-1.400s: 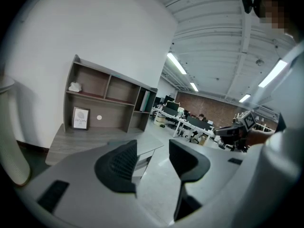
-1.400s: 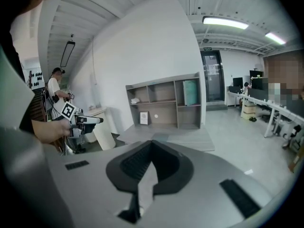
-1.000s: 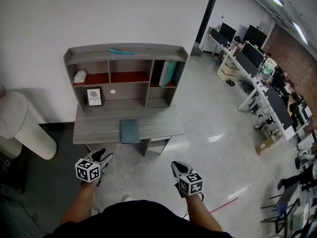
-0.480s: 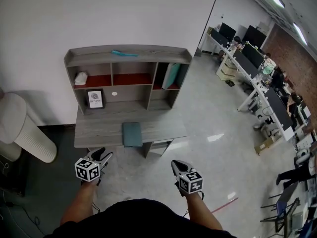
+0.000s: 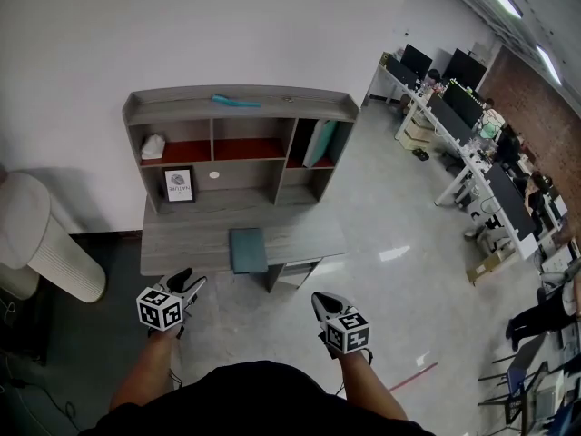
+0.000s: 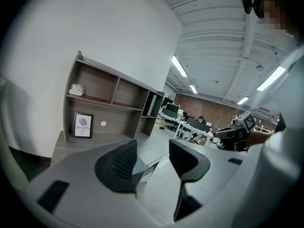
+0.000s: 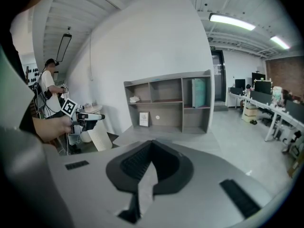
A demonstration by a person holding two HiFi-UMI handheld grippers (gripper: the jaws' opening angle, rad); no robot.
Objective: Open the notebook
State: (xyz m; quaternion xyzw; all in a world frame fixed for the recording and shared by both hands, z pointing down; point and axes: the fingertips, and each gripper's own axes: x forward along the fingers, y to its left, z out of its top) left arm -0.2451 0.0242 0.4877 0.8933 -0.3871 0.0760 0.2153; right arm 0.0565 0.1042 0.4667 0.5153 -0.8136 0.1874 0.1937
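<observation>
A shut teal notebook (image 5: 248, 249) lies flat on the grey desk (image 5: 182, 243), near its front edge and right of the middle. Both grippers hang in the air short of the desk, apart from the notebook. My left gripper (image 5: 192, 282) is below the desk's front edge, left of the notebook; its jaws stand apart with nothing between them (image 6: 153, 146). My right gripper (image 5: 318, 298) is lower and to the notebook's right, its jaw tips closed together on nothing (image 7: 152, 144). In both gripper views the notebook is not visible.
A hutch with cubbies (image 5: 238, 143) stands on the desk and holds a framed picture (image 5: 179, 184), a leaning teal book (image 5: 320, 143) and a white lump (image 5: 152, 143). A white ribbed cylinder (image 5: 50, 234) stands left of the desk. Office desks with monitors (image 5: 472, 134) line the right.
The desk and notebook have shifted slightly right and nearer in the head view. Both grippers keep almost the same place and the same jaw state.
</observation>
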